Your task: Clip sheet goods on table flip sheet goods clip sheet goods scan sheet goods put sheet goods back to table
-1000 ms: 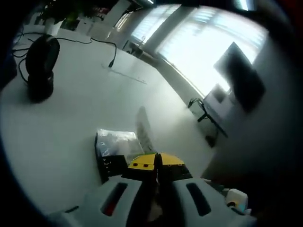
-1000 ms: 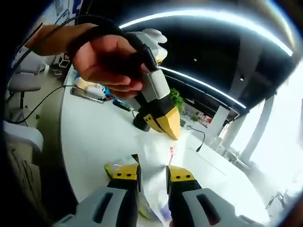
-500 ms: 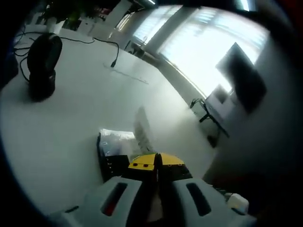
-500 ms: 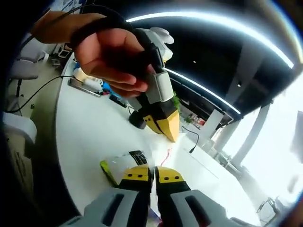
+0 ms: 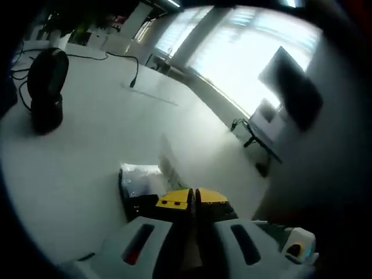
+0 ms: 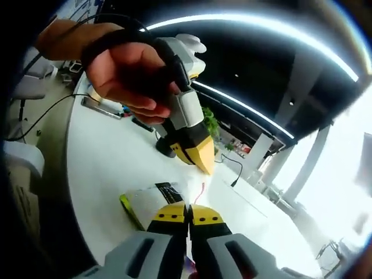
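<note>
**Both tongs clamped on the packet, flip in hand**

The left tongs [image 5: 195, 196] have their yellow tips pressed together on the near edge of the flat, clear-plastic sheet packet with a black printed strip [image 5: 139, 185], which lies just ahead of them on the white surface [image 5: 87, 128]. The right tongs [image 6: 187, 214] are likewise closed on that packet [image 6: 152, 197], here showing a yellow-green edge and a black label. A hand [image 6: 125, 72] carries the left tongs [image 6: 200, 160] just above. This looks like the second clip after the flip; next, I judge, the packet must be lifted flat toward a scanner.
</note>
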The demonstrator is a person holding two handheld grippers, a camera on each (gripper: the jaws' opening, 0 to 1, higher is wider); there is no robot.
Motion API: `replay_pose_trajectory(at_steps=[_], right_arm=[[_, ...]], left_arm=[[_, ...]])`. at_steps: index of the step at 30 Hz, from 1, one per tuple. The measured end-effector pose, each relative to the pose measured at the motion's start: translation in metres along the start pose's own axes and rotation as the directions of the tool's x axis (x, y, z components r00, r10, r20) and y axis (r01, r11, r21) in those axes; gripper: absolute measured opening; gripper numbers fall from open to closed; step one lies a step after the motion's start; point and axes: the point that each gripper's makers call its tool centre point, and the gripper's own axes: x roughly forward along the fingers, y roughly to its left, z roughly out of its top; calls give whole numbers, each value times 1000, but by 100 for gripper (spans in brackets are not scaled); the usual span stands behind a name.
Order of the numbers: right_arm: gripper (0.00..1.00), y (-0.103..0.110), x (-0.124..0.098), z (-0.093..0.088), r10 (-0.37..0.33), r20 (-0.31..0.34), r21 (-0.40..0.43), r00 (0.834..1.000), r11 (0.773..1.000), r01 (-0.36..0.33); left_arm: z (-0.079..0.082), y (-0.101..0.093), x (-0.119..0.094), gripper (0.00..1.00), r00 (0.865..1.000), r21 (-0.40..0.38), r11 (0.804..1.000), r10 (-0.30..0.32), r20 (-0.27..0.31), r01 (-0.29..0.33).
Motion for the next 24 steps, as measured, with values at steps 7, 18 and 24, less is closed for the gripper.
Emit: replay_pose_trajectory(at_steps=[7, 18, 24], right_arm=[[0, -7, -3, 2, -25, 8, 47, 1000, 999, 25], [0, -19, -6, 10, -51, 37, 95, 998, 994, 47], [0, -25, -7, 11, -64, 44, 111, 997, 992, 59]], left_arm=[[5, -4, -2, 0, 1000, 72, 997, -6, 29, 4], [24, -8, -12, 10, 992, 177, 984, -9, 122, -13], [34, -8, -17, 10, 988, 199, 980, -9, 156, -22]])
